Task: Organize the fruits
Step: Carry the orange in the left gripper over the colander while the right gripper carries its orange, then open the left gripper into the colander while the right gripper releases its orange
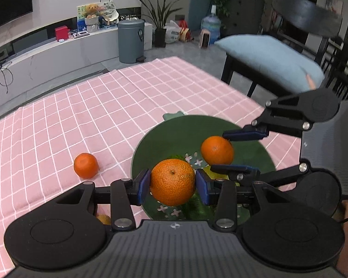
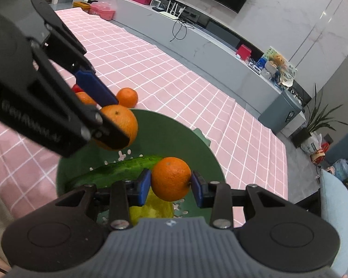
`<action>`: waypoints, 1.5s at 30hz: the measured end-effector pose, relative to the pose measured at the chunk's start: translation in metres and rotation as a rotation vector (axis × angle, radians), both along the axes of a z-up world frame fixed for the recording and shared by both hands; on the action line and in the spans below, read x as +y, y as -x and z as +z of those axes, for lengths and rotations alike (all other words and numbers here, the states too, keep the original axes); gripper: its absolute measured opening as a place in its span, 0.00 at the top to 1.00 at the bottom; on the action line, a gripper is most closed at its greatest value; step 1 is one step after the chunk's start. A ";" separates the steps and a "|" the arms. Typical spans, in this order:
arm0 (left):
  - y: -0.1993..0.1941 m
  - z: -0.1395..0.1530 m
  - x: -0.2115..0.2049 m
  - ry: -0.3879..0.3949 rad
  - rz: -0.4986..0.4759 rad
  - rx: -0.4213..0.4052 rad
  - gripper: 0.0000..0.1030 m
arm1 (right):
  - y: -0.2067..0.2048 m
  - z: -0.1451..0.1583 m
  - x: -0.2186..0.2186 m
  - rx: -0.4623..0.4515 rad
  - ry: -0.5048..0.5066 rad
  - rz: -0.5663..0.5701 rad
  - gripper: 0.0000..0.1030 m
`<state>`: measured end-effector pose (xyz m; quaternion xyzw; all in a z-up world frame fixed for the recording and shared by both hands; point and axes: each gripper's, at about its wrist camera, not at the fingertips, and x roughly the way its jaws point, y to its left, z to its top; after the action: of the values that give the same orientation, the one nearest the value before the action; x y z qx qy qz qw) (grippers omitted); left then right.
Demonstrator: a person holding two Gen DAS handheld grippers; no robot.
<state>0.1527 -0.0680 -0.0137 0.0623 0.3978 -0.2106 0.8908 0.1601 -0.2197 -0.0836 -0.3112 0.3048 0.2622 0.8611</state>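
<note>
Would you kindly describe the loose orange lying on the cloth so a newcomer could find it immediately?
Start at the pink checked tablecloth and find the round green plate. On the bare cloth just beside it lies a small orange. Unlike the two oranges over the plate, no gripper holds it.

Left tongs [image 1: 172,183] gripping a large orange [image 1: 172,181] above the green plate [image 1: 150,146], right tongs [image 1: 220,151] holding a smaller orange [image 1: 217,150] over the plate, third orange [image 1: 85,165] on the pink checked cloth [image 1: 104,106] left of the plate
</note>
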 end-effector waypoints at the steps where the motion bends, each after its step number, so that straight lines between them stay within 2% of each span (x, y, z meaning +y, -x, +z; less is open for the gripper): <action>1: 0.000 -0.001 -0.003 -0.012 -0.003 -0.001 0.53 | -0.003 -0.002 -0.001 0.006 -0.006 -0.005 0.67; 10: -0.011 -0.015 -0.011 -0.052 0.006 0.018 0.53 | -0.027 -0.013 -0.003 0.048 -0.054 -0.055 0.67; 23: -0.020 -0.024 -0.009 -0.035 0.036 0.053 0.53 | -0.045 -0.029 0.002 0.059 -0.064 -0.082 0.66; 30: -0.019 -0.023 -0.003 -0.013 0.062 0.068 0.52 | -0.042 -0.027 0.007 0.049 -0.067 -0.069 0.66; 37: -0.002 0.000 0.005 0.015 0.065 0.004 0.47 | -0.029 -0.012 0.009 0.010 -0.084 -0.076 0.56; 39: 0.004 0.009 0.009 0.031 0.072 -0.016 0.47 | -0.023 -0.005 0.010 -0.010 -0.100 -0.082 0.48; 45: 0.026 0.029 0.032 0.055 0.119 -0.074 0.47 | -0.002 0.015 0.023 -0.033 -0.166 -0.101 0.47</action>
<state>0.1270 -0.0360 0.0153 0.0217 0.3619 -0.1657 0.9171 0.1622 -0.1964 -0.0687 -0.2271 0.2830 0.2374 0.9011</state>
